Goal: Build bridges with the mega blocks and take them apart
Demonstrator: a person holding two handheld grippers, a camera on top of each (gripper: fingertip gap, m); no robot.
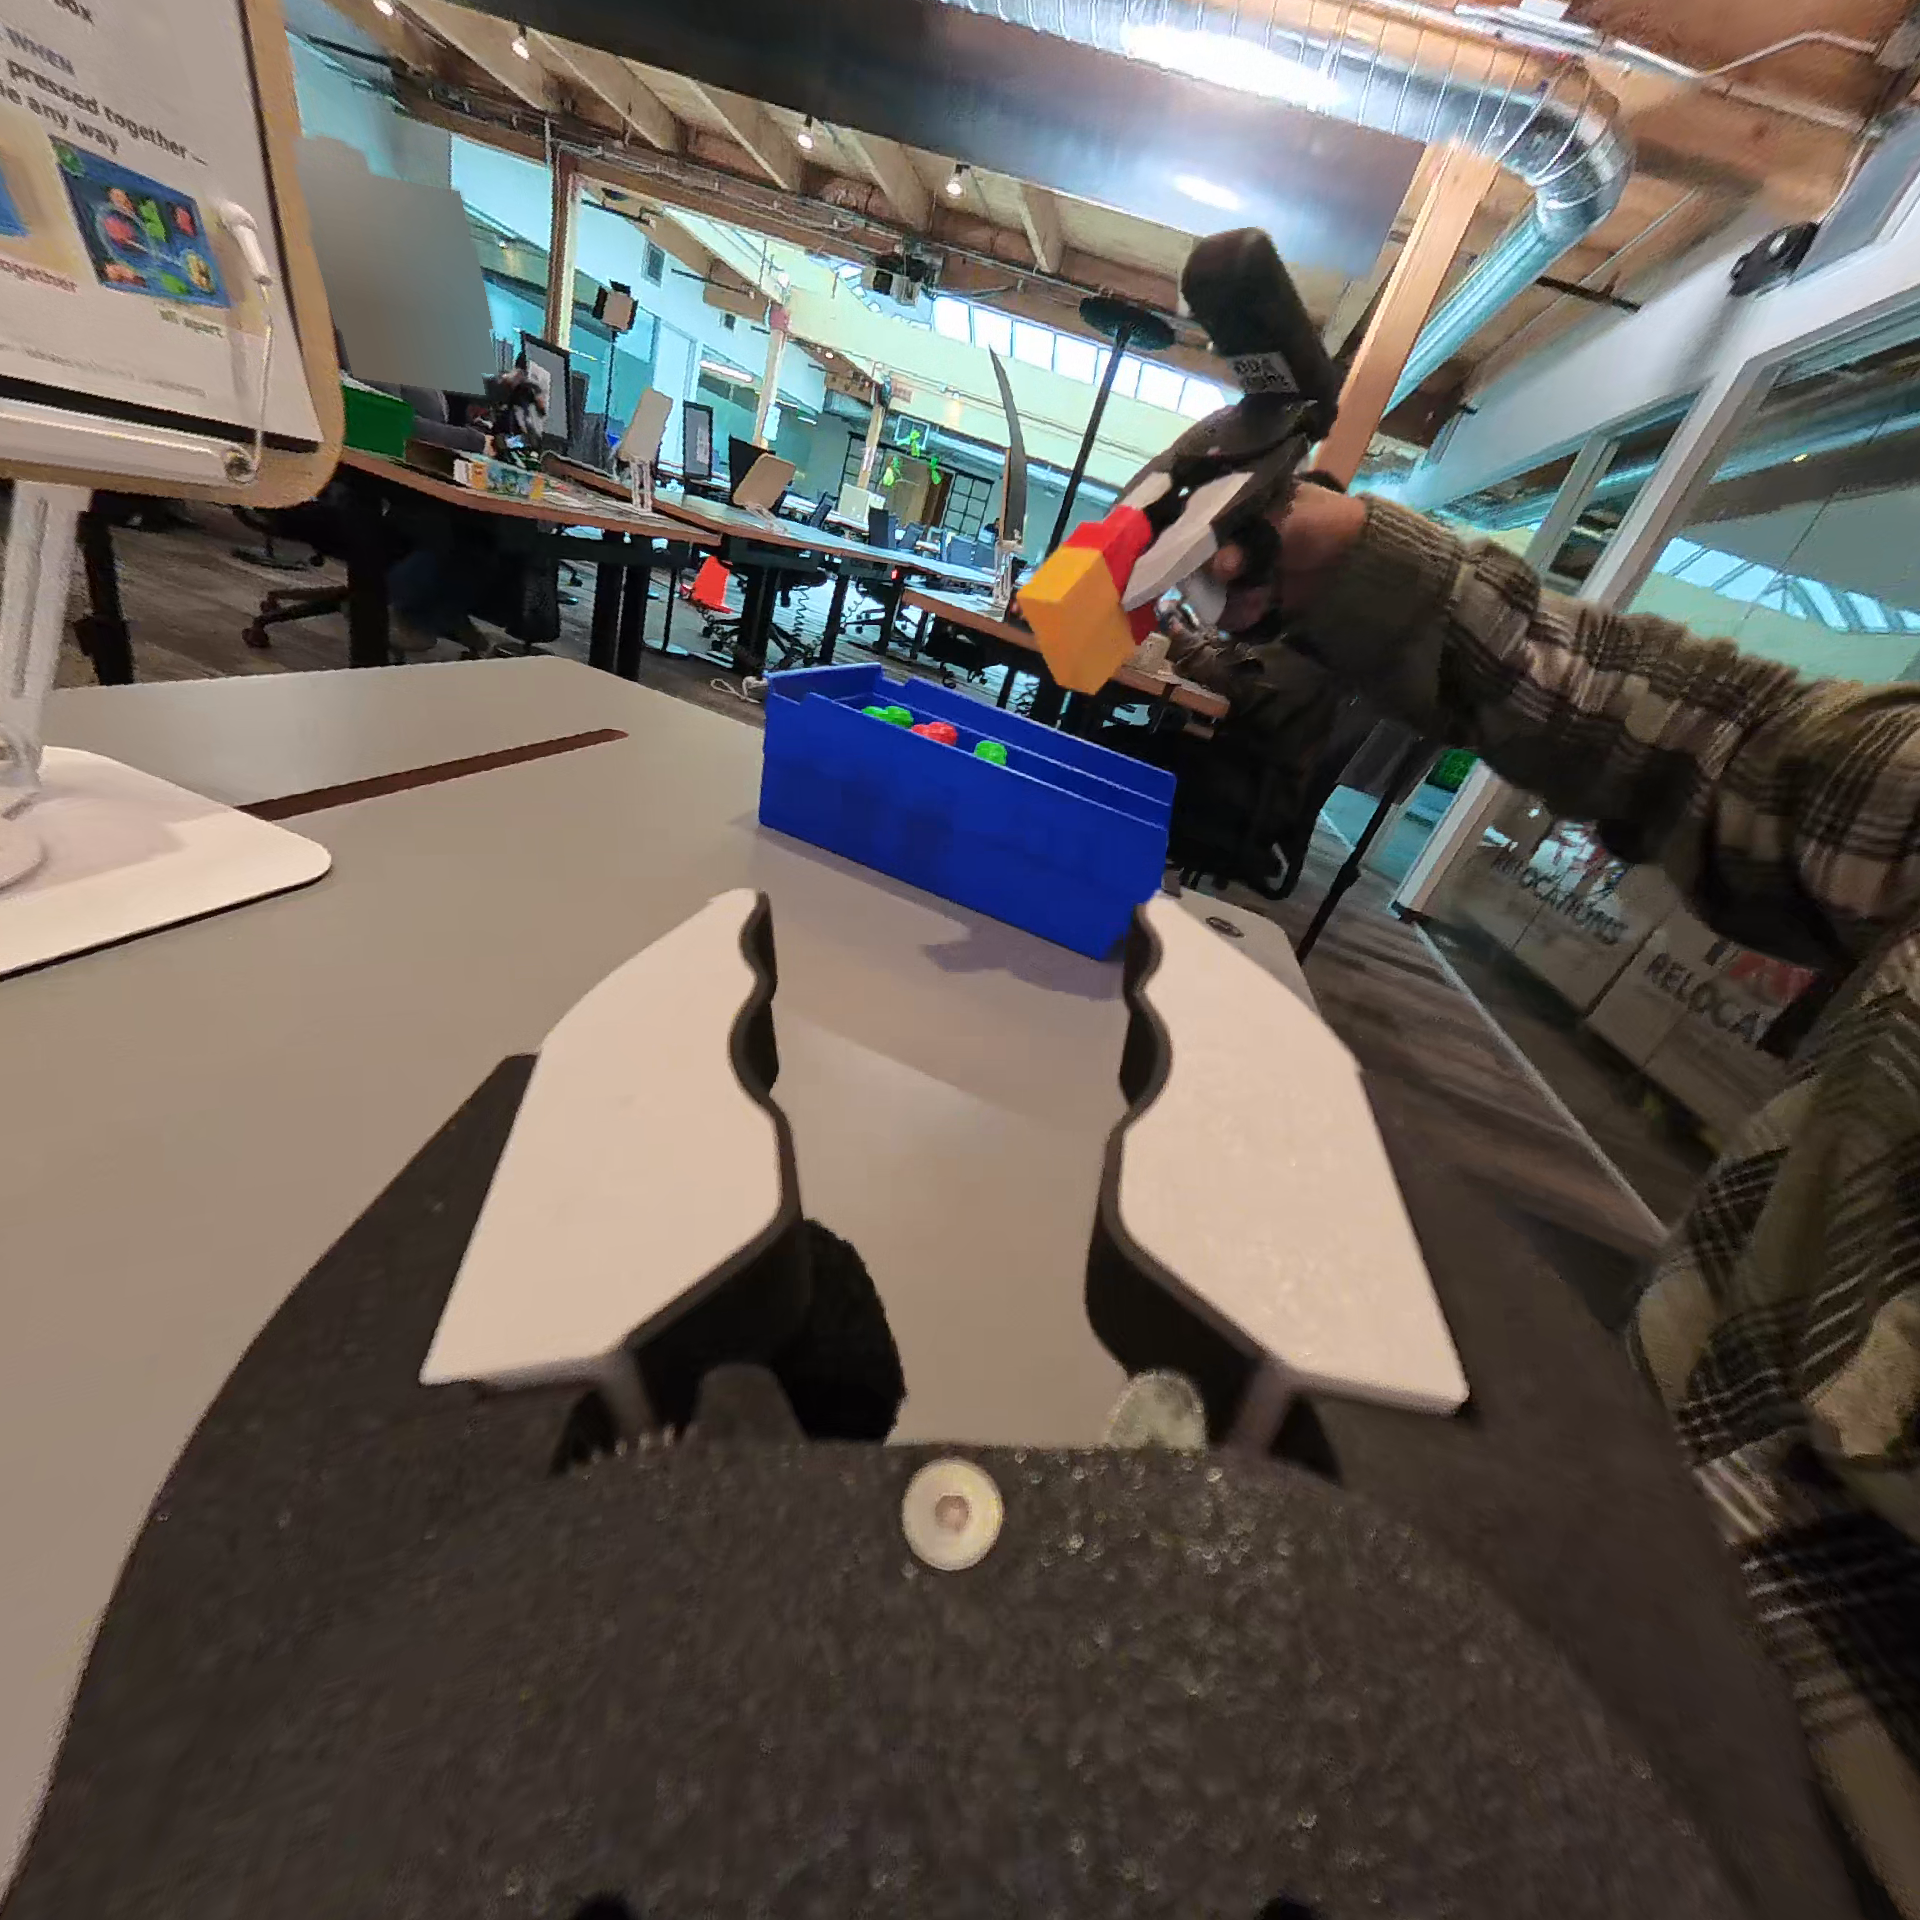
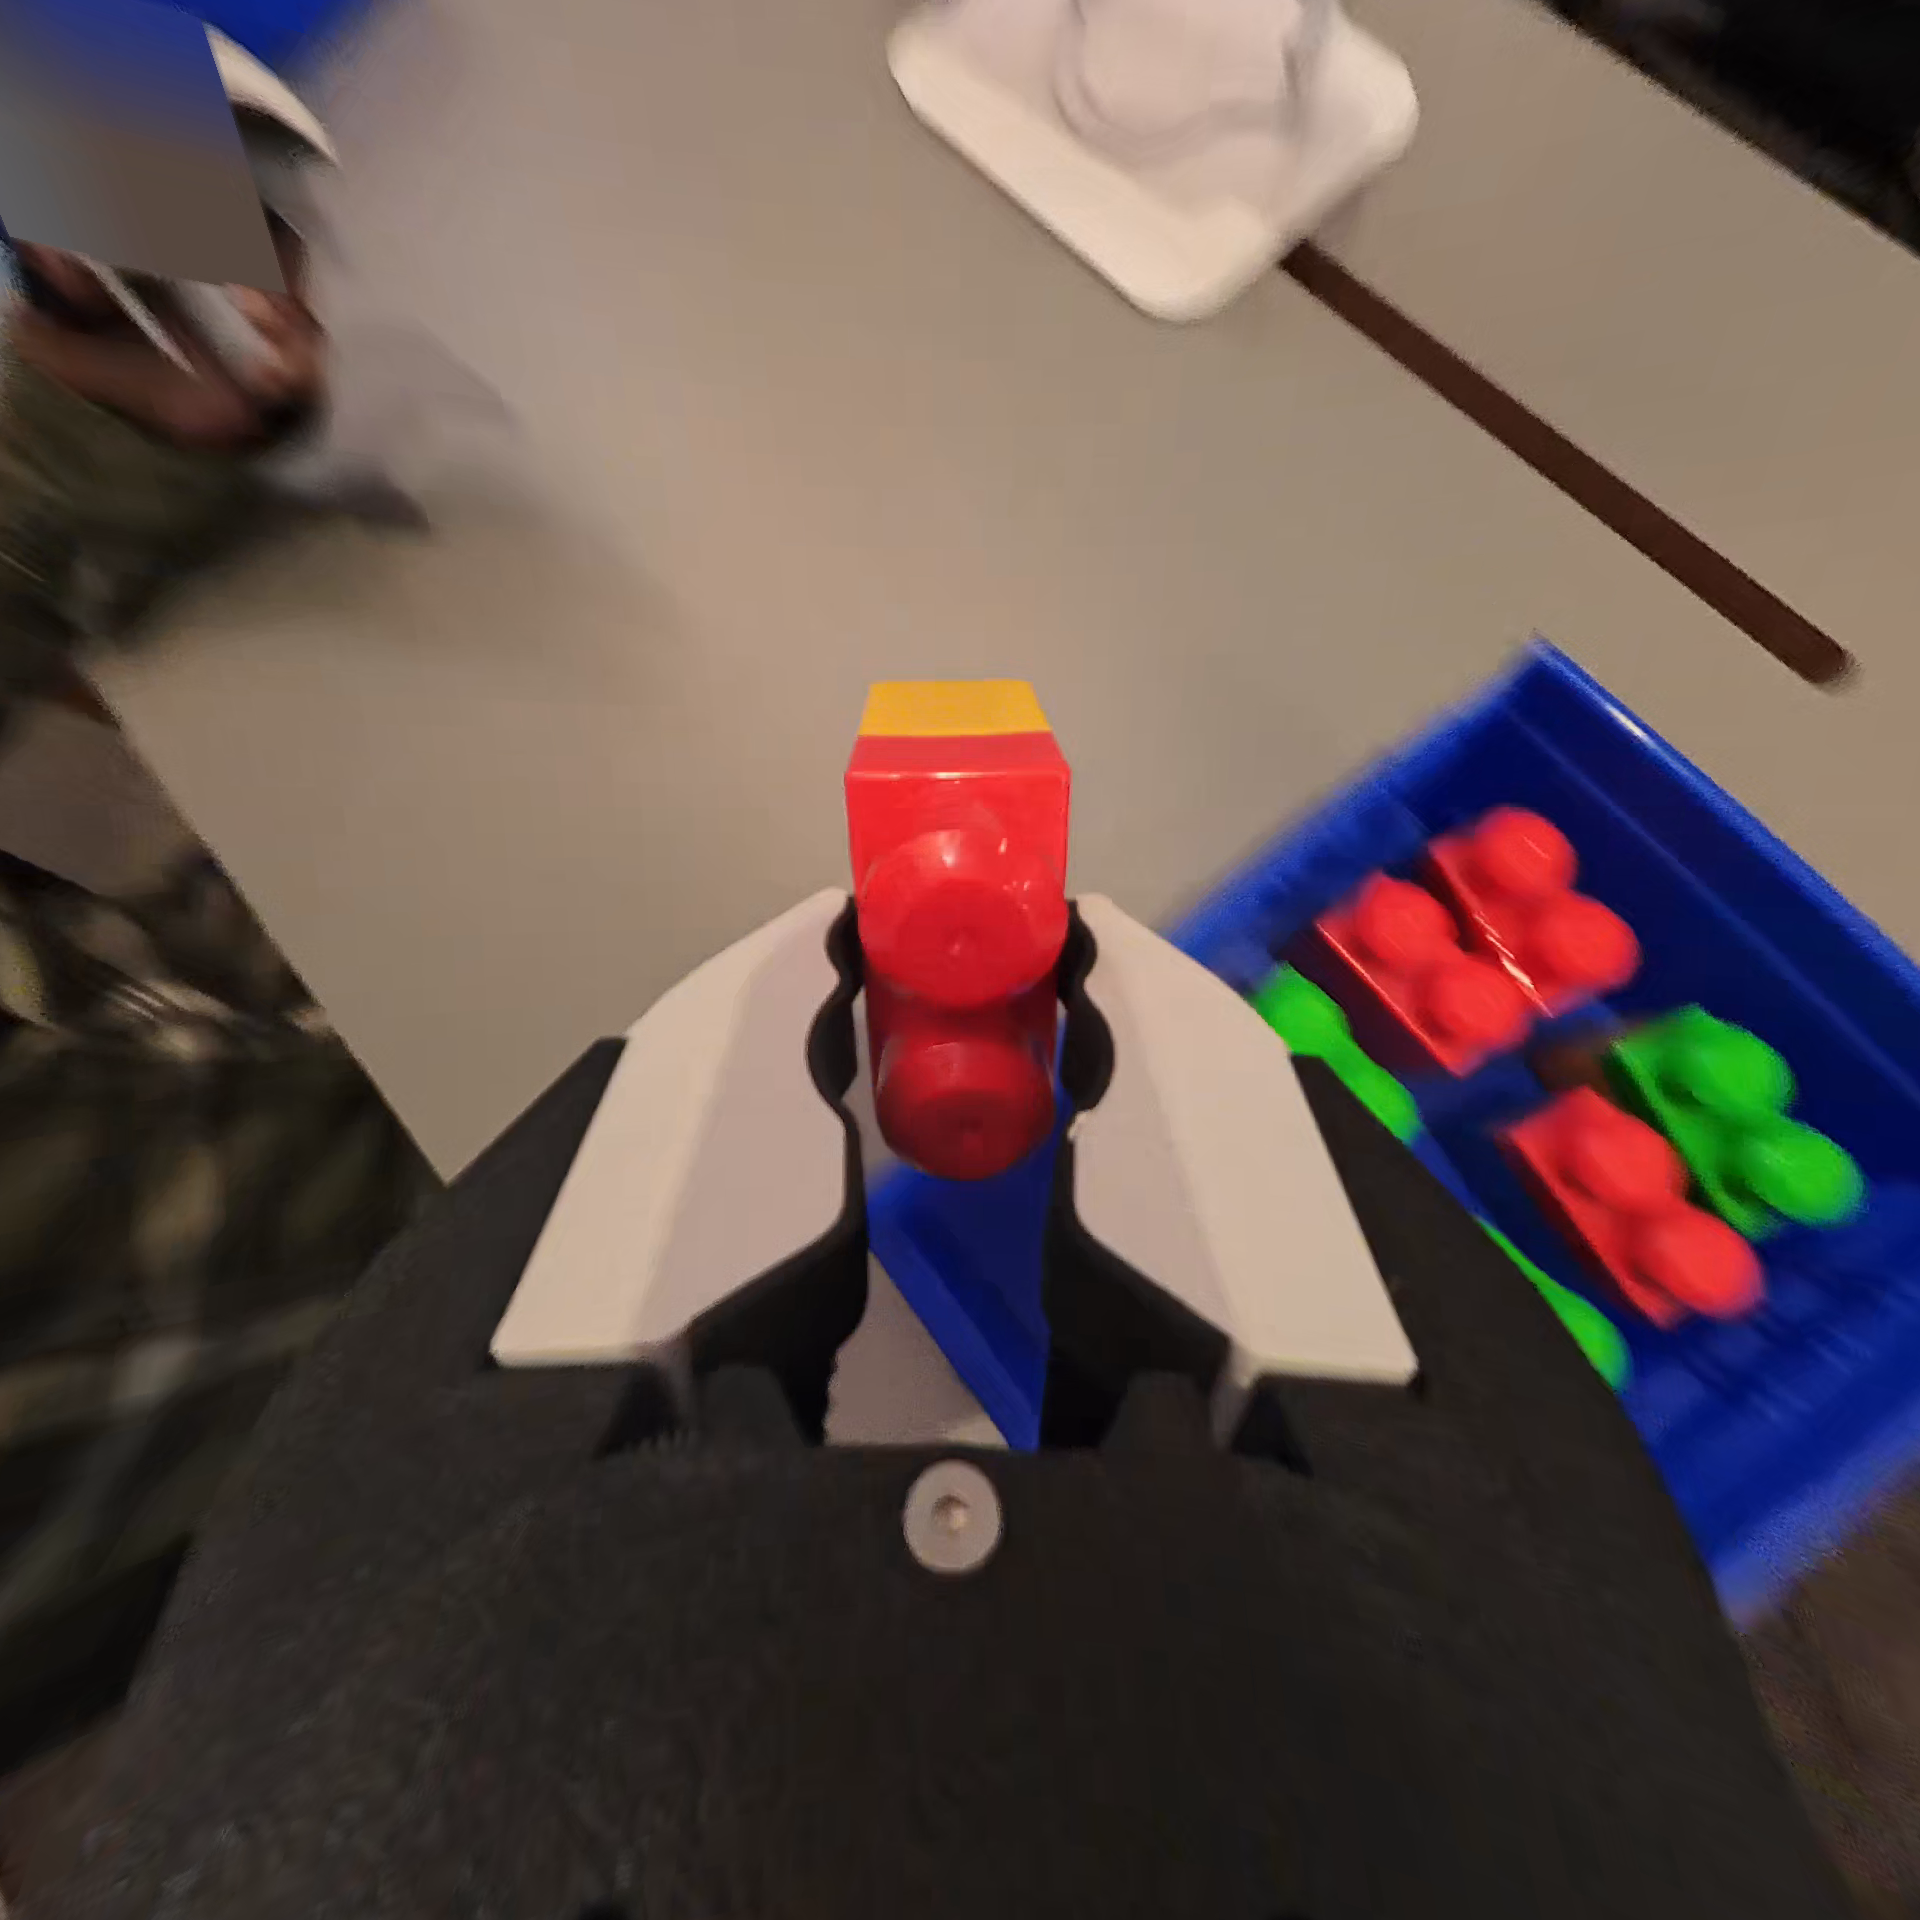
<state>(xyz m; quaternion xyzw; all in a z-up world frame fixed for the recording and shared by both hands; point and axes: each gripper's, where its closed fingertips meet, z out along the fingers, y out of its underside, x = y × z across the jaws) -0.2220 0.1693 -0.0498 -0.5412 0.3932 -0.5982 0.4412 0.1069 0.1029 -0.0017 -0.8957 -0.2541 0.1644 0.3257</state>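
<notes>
A big room with wooden beams and rows of tables stands behind a grey desk. A blue bin sits on the desk near its far edge. The left gripper is low over the desk, with its white fingers wide apart and nothing between them. The right gripper is up in the air, above the bin, and its fingers squeeze a red block. A yellow block is stuck on the far end of the red one. The two blocks make one long piece that points straight out from the fingers, away from the hand. In the left wrist view, the piece tilts down toward the bin, yellow end lowest. Only the right wrist view looks down into the bin, where red blocks and green blocks lie, bumps up. Only the left wrist view shows the room, a plaid sleeve and a paper sign on a white stand.
</notes>
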